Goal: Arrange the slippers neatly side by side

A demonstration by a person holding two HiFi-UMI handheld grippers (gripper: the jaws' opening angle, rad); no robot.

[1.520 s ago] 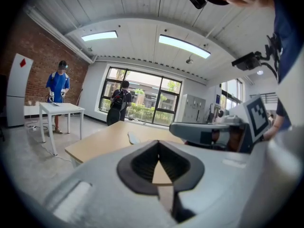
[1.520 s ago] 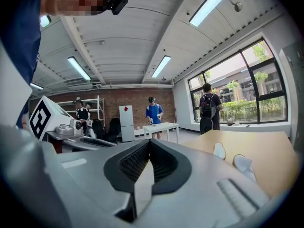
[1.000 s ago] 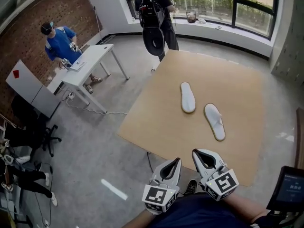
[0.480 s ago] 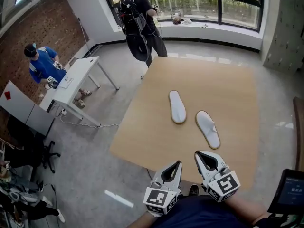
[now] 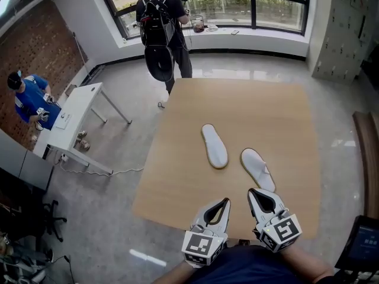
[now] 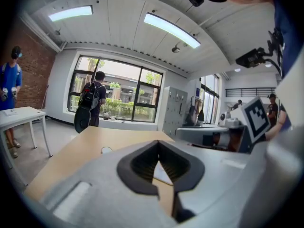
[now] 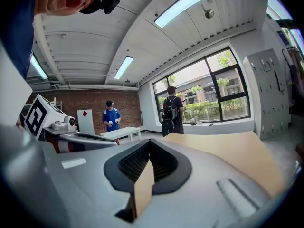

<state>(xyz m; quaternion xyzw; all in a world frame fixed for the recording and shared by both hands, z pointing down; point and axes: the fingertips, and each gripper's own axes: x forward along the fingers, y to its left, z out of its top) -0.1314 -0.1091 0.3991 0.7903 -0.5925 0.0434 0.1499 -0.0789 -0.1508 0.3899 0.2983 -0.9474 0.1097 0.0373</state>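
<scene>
Two white slippers lie apart on the wooden table [image 5: 177, 182]. The left slipper [image 5: 214, 145] points away from me, slightly tilted left. The right slipper [image 5: 257, 169] lies lower and angled, its toe end toward me. Both grippers hover at the table's near edge, short of the slippers. My left gripper [image 5: 222, 202] is shut and holds nothing. My right gripper [image 5: 253, 192] is also shut and holds nothing, just below the right slipper. In the left gripper view the left slipper [image 6: 107, 150] shows small on the tabletop; a pale patch is seen through the jaws.
A person with a black backpack [image 5: 157, 25] stands at the table's far left corner by the window. A white desk [image 5: 71, 116] with a person in blue [image 5: 29, 101] is at left. Grey lockers [image 5: 343, 28] stand at right. A screen [image 5: 362, 244] sits at the lower right.
The view has shifted: the table and slippers now sit lower and more to the left in the picture. Both grippers keep their place at the table's near edge, still shut.
</scene>
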